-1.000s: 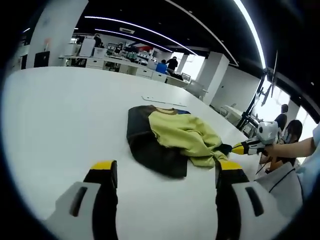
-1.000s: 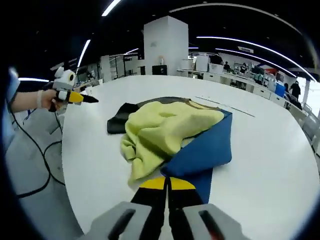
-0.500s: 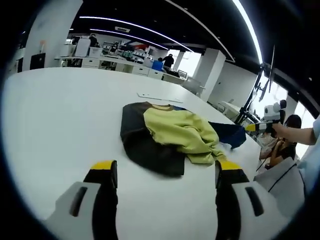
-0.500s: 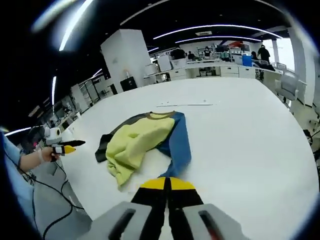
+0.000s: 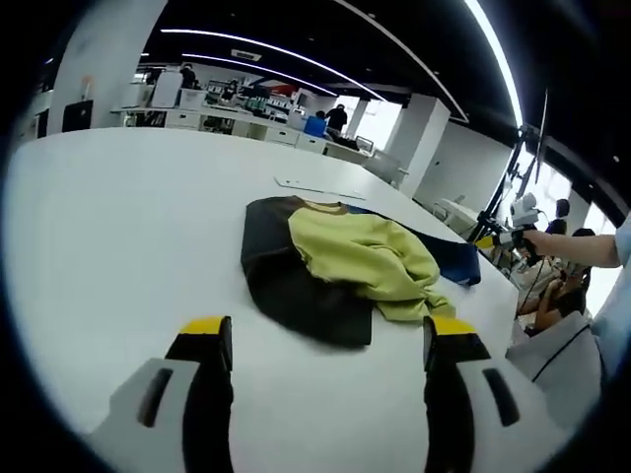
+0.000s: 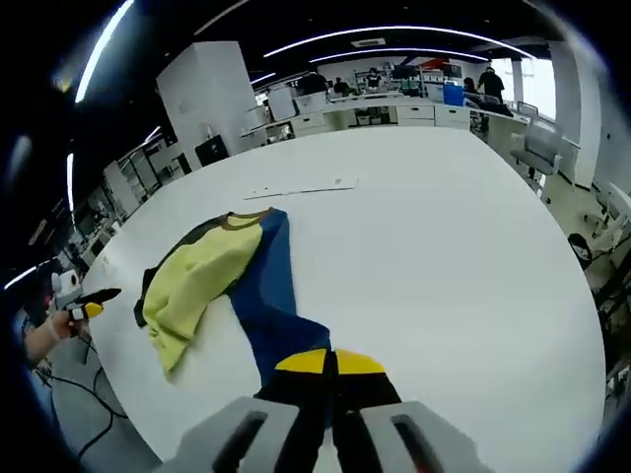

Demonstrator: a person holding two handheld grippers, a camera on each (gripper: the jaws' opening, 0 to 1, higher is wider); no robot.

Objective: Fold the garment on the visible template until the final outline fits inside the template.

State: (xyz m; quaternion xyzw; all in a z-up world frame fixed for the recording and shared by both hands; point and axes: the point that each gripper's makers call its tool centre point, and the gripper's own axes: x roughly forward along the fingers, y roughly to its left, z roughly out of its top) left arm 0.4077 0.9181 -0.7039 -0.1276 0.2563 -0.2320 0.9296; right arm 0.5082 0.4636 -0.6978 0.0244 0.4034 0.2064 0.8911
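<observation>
White round table (image 6: pixel 473 246) in open office | right gripper (image 6: pixel 330 363) fingers pinching garment (image 6: pixel 212 281)'s blue panel | left gripper (image 5: pixel 325 340) fingers spread, facing soft crumpled yellow-black fabric

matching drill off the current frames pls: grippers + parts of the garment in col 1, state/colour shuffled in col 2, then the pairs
Column 1:
1. left gripper
2. right gripper
3. garment front panel
4. sleeve held by the right gripper

Column 2:
A. blue
B. open, above the white table
C. yellow-green
D. shut on the garment

Pairs: 1-B, 2-D, 3-C, 4-A
</observation>
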